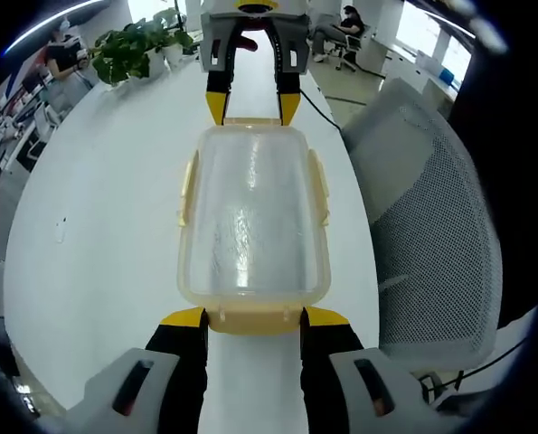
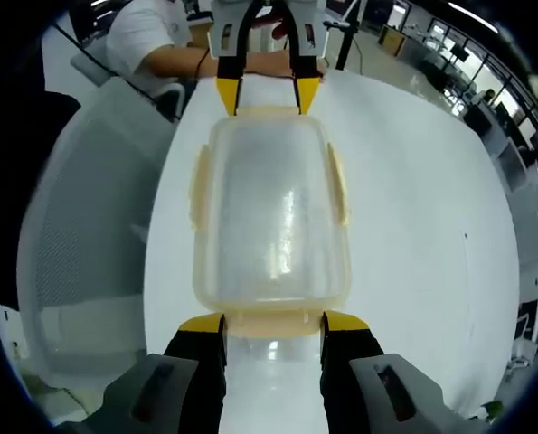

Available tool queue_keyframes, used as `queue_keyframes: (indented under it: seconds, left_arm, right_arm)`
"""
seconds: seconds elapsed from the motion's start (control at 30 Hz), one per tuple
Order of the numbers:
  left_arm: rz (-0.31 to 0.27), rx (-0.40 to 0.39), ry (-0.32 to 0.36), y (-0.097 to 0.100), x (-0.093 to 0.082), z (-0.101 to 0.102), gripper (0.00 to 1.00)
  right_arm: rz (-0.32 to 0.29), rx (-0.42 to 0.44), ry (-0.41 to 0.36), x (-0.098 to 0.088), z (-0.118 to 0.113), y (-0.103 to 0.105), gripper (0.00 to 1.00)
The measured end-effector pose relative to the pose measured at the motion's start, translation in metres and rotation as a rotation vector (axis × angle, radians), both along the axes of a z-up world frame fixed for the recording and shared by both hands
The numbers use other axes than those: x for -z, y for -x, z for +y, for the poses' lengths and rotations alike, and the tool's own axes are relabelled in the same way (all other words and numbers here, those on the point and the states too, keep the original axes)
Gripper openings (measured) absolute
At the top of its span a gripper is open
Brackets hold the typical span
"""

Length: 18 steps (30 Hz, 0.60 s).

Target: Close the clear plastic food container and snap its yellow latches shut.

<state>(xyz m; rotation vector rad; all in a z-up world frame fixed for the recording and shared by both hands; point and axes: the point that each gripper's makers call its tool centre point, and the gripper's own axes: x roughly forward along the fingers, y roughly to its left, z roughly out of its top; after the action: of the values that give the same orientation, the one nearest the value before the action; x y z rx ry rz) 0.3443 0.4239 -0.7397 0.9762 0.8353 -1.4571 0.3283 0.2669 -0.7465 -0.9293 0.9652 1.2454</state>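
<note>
1. Two hand-held grippers face each other across a clear plastic food container (image 1: 253, 217) that lies on a white tabletop (image 1: 106, 208), its lid on top.
2. In the left gripper view, the left hand-held gripper (image 1: 255, 318) rises from the bottom; its yellow-tipped jaws stand apart on either side of the end latch (image 1: 254, 320) at the container's near short end, right at the rim. I cannot tell whether they press it.
3. At the container's far short end in that view, the right hand-held gripper (image 1: 252, 107) points back at the camera, jaws spread, tips at the container's rim.
4. In the right gripper view the layout mirrors: the right hand-held gripper (image 2: 273, 324) has its jaws parted around the near end latch (image 2: 272, 325), and the left hand-held gripper (image 2: 269, 93) sits at the container's (image 2: 270, 212) far end.
5. Yellow side latches (image 1: 188, 188) lie along both long sides of the container; whether they are snapped down is unclear.
6. Beside the container, off the tabletop edge, stands a grey mesh office chair (image 1: 431, 217).
7. Beyond the container's far end in the left gripper view, a potted plant (image 1: 137, 47) sits on the tabletop.
8. Beyond the container in the right gripper view, a person in a white shirt (image 2: 155, 36) rests an arm on the tabletop (image 2: 413, 199).
</note>
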Motion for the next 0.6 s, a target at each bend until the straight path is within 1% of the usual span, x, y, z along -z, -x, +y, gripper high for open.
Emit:
queue_keyframes:
  seconds: [0.17,0.3,0.6]
  left_arm:
    - [-0.003,0.000,0.002,0.001,0.000,-0.004,0.39]
    - [0.007,-0.003,0.006,0.003,0.001,-0.009,0.39]
    - [-0.002,0.011,0.011,0.003,0.000,-0.016,0.39]
  right_arm:
    - [-0.002,0.004,0.003,-0.001,-0.004,0.001,0.39]
    - [-0.002,0.001,0.011,0.000,-0.009,0.002,0.39]
    - [-0.001,0.013,0.015,0.000,-0.015,0.005,0.39]
